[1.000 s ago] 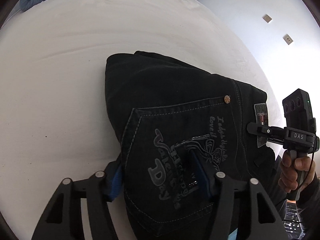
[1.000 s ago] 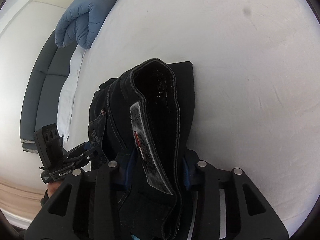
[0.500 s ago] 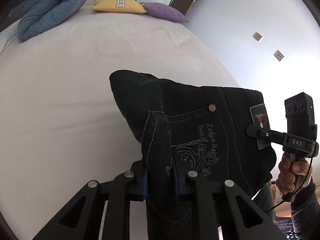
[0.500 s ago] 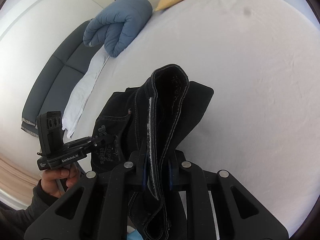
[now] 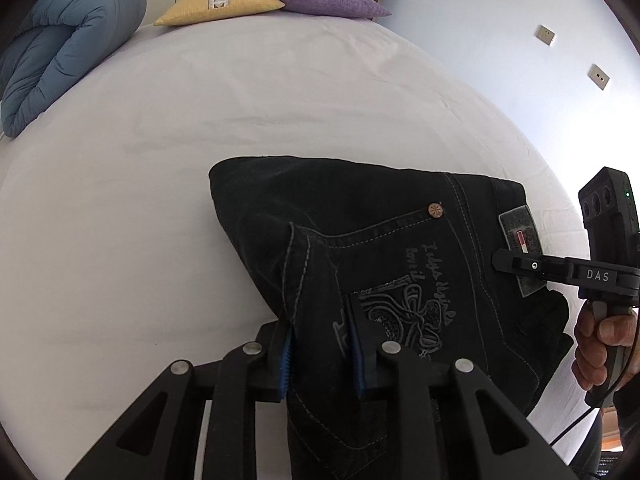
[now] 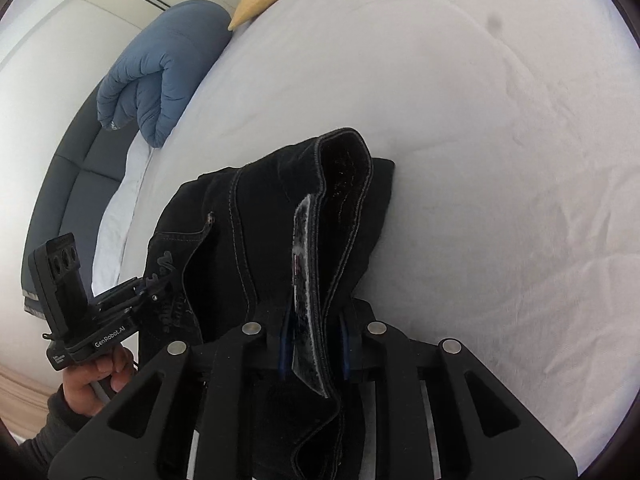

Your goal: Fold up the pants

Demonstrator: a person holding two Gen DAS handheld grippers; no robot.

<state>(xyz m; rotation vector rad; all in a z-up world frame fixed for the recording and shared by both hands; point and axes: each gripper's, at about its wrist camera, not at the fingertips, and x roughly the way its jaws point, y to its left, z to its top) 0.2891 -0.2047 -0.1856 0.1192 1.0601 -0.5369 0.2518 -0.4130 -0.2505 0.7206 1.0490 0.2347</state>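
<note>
Folded black denim pants [image 5: 380, 240] with an embroidered back pocket hang between both grippers above the white bed [image 5: 200, 120]. My left gripper [image 5: 320, 356] pinches the pocket-side edge between its blue pads; its jaws are opening slightly, with cloth still pressed between them. My right gripper [image 6: 314, 344] grips the waistband with the grey label [image 6: 304, 280]; its jaws are also easing open on the fabric. The pants [image 6: 256, 220] droop below the fingers. Each gripper shows in the other's view: the right gripper [image 5: 502, 262] at the label, the left gripper [image 6: 148, 292] at the pocket.
A rolled blue duvet [image 5: 60, 48] lies at the bed's far left. A yellow pillow [image 5: 220, 2] and a purple pillow [image 5: 328, 0] sit at the far end. A grey sofa [image 6: 68, 168] runs along the left side. Wall plates [image 5: 546, 35] are on the right wall.
Both grippers closed on the pants and carried them toward the near side of the bed. The cameras tilted up, so the pillows and duvet came into view.
</note>
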